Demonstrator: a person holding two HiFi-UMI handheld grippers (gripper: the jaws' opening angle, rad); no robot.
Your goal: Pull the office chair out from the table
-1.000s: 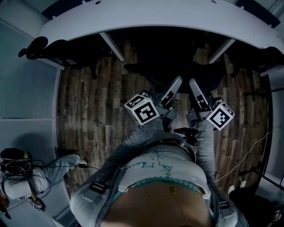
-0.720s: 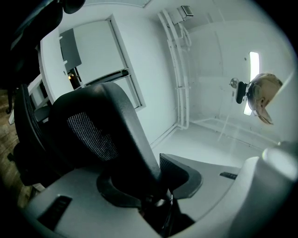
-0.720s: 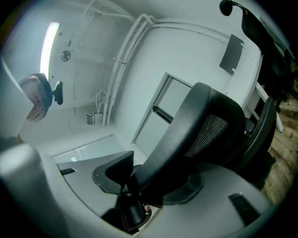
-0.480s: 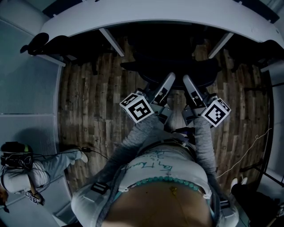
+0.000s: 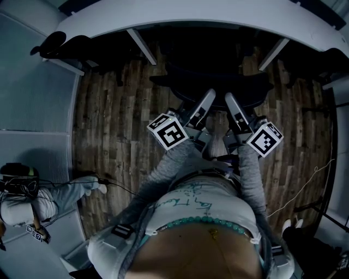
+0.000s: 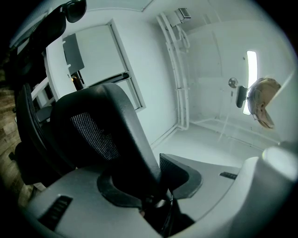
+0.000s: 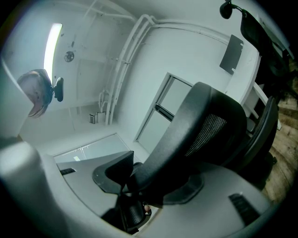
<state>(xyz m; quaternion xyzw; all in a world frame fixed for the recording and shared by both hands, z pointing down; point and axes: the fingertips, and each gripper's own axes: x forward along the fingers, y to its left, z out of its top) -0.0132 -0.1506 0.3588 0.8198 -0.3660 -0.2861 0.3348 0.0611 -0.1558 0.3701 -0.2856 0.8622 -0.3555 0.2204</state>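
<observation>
I see left gripper [image 5: 208,99] and right gripper [image 5: 231,102] fingers clenched on the office chair [image 5: 256,87] backrest, at twelve o'clock, seemingly partly under the worktop [image 5: 191,16].

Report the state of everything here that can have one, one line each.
office chair: upright, close against the table, not yet pulled clear.
left gripper: shut on the office chair's backrest rim.
right gripper: shut on the same rim, beside the left gripper.
</observation>
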